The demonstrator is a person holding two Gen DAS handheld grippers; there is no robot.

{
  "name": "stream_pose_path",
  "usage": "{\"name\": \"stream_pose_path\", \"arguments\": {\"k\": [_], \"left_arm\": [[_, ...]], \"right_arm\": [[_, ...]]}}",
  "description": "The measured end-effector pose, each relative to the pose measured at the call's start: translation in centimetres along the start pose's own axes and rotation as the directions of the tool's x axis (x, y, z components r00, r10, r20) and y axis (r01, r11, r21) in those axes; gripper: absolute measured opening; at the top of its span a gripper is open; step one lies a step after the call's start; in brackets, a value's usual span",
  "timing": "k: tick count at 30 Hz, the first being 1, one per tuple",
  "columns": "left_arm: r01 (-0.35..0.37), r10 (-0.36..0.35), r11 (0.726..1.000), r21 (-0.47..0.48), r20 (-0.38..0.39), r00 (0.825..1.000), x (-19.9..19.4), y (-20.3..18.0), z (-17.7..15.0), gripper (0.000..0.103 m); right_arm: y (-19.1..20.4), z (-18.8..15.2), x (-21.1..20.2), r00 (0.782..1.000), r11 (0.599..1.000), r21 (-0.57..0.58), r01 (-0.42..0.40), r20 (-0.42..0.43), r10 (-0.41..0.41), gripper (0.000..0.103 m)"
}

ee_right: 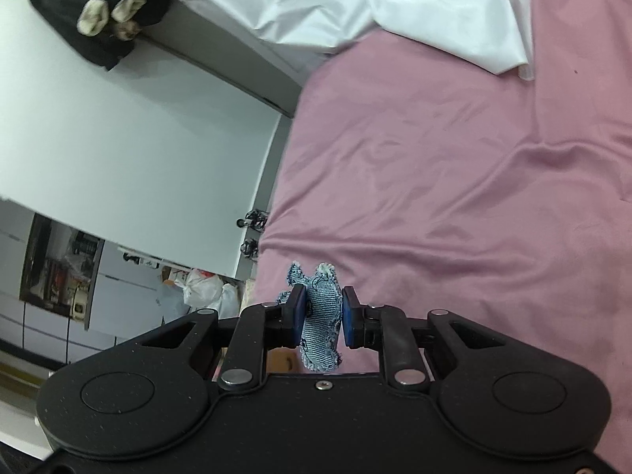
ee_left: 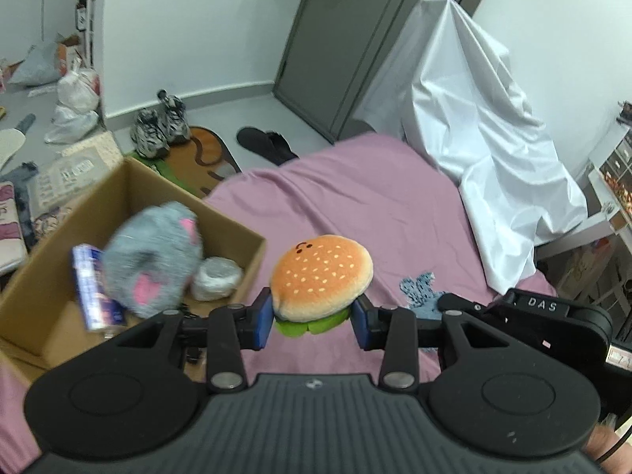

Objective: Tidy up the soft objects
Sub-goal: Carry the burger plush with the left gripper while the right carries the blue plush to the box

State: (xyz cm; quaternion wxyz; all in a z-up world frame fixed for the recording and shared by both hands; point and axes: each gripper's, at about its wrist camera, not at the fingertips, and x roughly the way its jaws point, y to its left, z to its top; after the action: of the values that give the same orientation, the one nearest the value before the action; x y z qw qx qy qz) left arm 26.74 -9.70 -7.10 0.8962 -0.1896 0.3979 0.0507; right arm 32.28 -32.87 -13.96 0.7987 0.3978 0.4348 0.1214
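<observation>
Left gripper point(ee_left: 312, 318) jaws clamp a plush tan hamburger toy point(ee_left: 320, 280) beside the brown cardboard box point(ee_left: 35, 292); right gripper point(ee_right: 320, 318) jaws pinch a frayed blue denim toy point(ee_right: 320, 316) above the pink-sheeted bed point(ee_right: 454, 181).

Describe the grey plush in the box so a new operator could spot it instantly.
Start at the pink bedsheet and look to its left edge, where an open cardboard box sits. Inside lies the grey plush, fuzzy and rounded with pink patches. It sits between a blue-and-white packet and a white bundle, and is the only furry item there.
</observation>
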Motion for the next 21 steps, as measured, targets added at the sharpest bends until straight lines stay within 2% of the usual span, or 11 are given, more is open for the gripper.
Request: {"name": "stream_pose_path", "arguments": {"k": [7, 12, 21], "left_arm": [[-0.013, 0.014, 1.0, -0.015, 0.051, 0.999, -4.1, 2.1, 0.4, 0.039], [-0.02, 0.022, 0.999, -0.032, 0.068, 0.997, -6.6, 3.7, 0.5, 0.039], [-0.038, 0.043, 0.997, -0.062, 0.086, 0.995, -9.7, 6.8, 0.7, 0.04]], "right_arm": [[3.0, -1.7, -1.5, 0.999, 0.996, -0.087, -0.037, 0.012, 0.038, 0.019], [4.8, -3.3, -1.9, 0.999, 0.988, -0.146, -0.052, 0.002, 0.053, 0.019], [8.2, -5.9, -3.6, 0.992, 0.96, -0.256, -0.115, 0.027, 0.126, 0.019]]}}
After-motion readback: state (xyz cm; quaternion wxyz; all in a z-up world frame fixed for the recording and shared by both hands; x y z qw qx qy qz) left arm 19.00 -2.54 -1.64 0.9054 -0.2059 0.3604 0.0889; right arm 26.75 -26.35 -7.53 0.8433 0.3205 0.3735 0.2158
